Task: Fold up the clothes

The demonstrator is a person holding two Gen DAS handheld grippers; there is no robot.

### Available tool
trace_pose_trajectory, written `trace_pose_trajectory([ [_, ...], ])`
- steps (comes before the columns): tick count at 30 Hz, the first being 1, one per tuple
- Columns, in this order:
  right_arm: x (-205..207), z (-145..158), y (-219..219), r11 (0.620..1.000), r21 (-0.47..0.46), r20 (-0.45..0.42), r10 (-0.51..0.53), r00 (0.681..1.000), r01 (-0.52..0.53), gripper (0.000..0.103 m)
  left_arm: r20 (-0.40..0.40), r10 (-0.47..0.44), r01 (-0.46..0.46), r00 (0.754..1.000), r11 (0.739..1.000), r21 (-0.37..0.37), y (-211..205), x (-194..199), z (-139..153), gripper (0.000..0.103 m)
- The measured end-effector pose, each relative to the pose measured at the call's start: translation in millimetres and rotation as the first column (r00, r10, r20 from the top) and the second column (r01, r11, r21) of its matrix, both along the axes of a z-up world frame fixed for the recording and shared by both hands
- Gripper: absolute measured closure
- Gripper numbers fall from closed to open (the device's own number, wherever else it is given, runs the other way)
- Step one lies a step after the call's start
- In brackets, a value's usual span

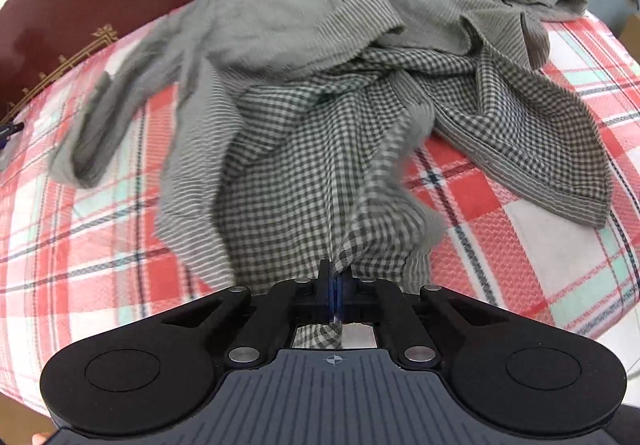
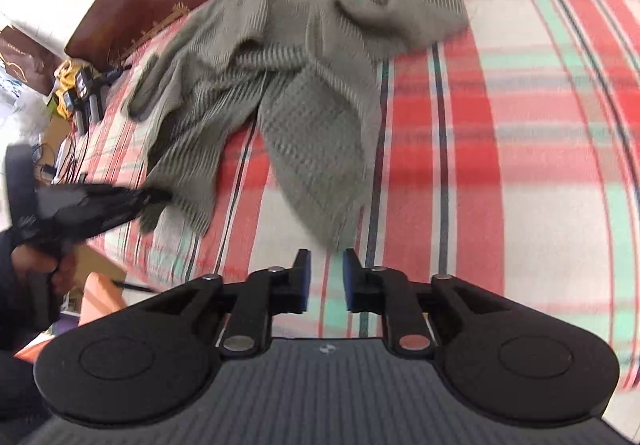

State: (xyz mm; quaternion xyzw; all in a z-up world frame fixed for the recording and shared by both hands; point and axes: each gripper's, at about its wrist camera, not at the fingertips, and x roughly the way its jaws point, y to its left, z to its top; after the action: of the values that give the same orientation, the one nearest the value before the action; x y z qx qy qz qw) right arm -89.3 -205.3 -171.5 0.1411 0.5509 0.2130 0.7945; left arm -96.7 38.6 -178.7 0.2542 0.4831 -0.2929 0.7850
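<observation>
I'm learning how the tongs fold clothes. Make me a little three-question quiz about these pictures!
1. True or false: the left tongs are shut on the checked green shirt.
2. What is between the fingers of the right tongs?
A. a sleeve
B. nothing, only the plaid bedspread shows behind the gap
C. a sock
3. Fill the gap: the shirt lies crumpled, not yet ______.

Key
1. True: a twist of the checked cloth is pinched between the closed fingers.
2. B: the shirt's tip ends just beyond the open fingers.
3. folded
</observation>
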Motion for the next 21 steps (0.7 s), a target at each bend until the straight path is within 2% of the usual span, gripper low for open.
trace_pose_trajectory([
  [3,26,2,13,0.999,-0.042,0.073,-0.004,0.997,0.007,0.059,0.002,-0.015,0.015,1.000,1.000,0.015,8,-1,5,0.103],
  [4,35,2,18,0.998,-0.057,0.098,-0.005,0.995,0.011,0.057,0.002,-0.021,0.021,1.000,1.000,0.023,9,-2,5,0.103],
  [7,63,-3,36,0.990,-0.142,0.146,0.021,0.989,0.000,0.057,0.004,-0.041,0.041,0.999,0.999,0.034,8,-1,2,0.103],
  [10,85,-11,61,0.964,-0.266,0.154,0.055,0.987,-0.012,0.057,0.004,-0.071,0.071,0.997,0.997,0.034,4,-1,2,0.103],
  [11,90,-15,66,0.954,-0.299,0.150,0.069,0.986,-0.021,0.059,0.004,-0.080,0.080,0.997,0.996,0.032,3,0,2,0.103],
  [12,92,-17,70,0.947,-0.320,0.136,0.077,0.988,-0.030,0.090,0.004,-0.088,0.088,0.996,0.996,0.029,2,0,3,0.103],
  [13,92,-17,69,0.946,-0.324,0.122,0.068,0.990,-0.025,0.101,0.005,-0.091,0.091,0.996,0.995,0.028,2,1,2,0.103],
  [16,80,-4,60,0.961,-0.277,0.122,0.013,0.992,0.022,0.101,0.001,-0.089,0.089,0.996,0.996,0.015,5,5,1,0.103],
  [21,36,24,31,0.982,-0.149,0.103,-0.101,0.990,0.116,0.101,-0.019,-0.072,0.072,0.997,0.997,-0.015,11,13,-1,0.103],
])
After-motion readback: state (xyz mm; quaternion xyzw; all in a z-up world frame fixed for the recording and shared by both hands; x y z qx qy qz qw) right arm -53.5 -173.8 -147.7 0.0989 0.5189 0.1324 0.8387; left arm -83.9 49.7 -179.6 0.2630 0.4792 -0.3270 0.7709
